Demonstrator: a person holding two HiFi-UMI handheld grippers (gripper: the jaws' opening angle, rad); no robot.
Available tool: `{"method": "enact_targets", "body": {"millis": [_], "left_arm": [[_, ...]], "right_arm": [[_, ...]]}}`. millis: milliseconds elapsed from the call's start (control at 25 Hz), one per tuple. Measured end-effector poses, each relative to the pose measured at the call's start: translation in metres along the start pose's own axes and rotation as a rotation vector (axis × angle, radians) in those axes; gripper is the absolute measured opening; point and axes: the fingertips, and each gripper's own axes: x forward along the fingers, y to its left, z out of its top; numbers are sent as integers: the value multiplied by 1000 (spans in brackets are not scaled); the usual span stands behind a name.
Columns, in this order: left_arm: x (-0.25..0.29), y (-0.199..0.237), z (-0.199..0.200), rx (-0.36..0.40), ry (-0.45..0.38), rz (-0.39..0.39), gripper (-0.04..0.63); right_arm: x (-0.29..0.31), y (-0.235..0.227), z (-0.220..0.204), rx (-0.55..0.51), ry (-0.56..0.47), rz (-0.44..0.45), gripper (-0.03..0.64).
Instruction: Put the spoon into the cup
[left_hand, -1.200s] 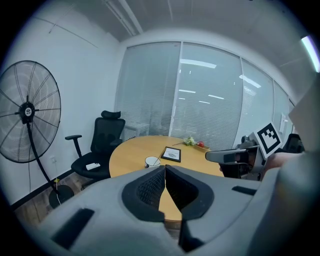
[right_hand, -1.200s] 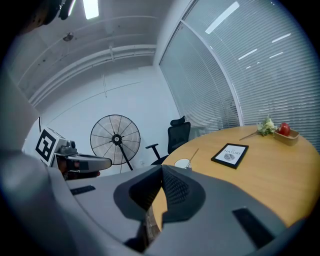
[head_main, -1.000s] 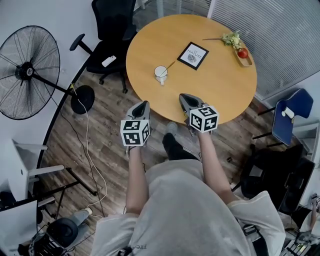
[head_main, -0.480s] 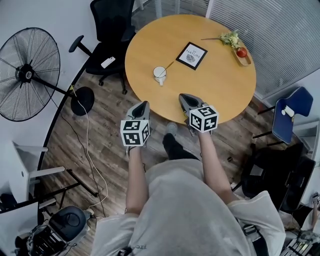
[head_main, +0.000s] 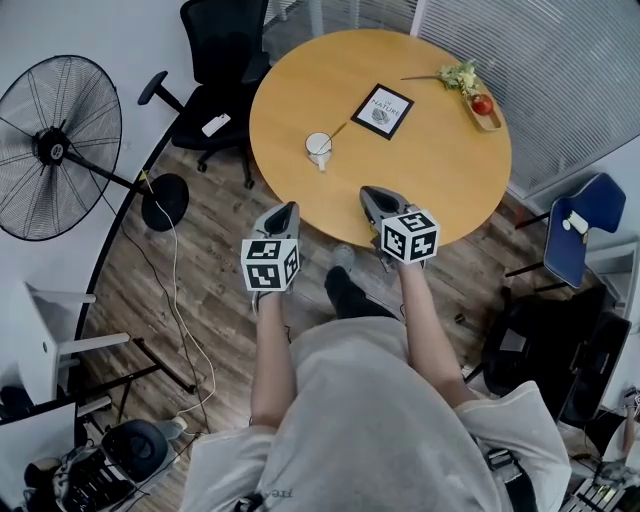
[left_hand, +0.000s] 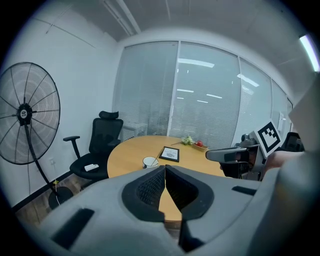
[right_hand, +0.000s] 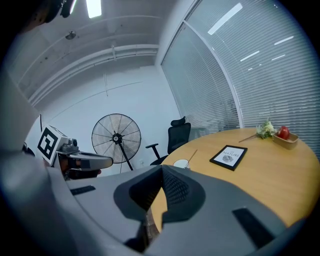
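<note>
- Toward the left of the round worktop (head_main: 430, 180): white cup (head_main: 319, 148) upright and well back from the near edge, with the spoon (head_main: 339, 131) standing in it and its handle slanting out over the rim toward a framed card (head_main: 386, 110).
- Judged from that layout: job apparently done, nothing left to carry.
- Off the worktop's front edge, above the floor: left tool (head_main: 288, 208), pressed closed on nothing.
- Just over that same front edge: right tool (head_main: 370, 194), likewise closed and empty.
- Both well apart from the cup.
- Main hazard: any needless reach toward the cup. With the jaws together, likely to shove rather than grasp.
- Weak spot: the protruding handle. If nudged sideways, could lever the spoon out or tip the cup over.
- Lesser hazard: a low sweep of the right tool across the wood, catching the worktop's rim or pushing the framed card into the cup.
</note>
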Motion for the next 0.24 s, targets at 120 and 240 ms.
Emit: {"method": "enact_targets", "body": {"millis": [120, 240], "left_arm": [[-3, 2, 0, -1, -4, 6, 9], [-6, 3, 2, -3, -9, 12, 9]], "right_arm": [[0, 3, 1, -5, -1, 6, -5], [0, 6, 2, -10, 1, 13, -5]]}}
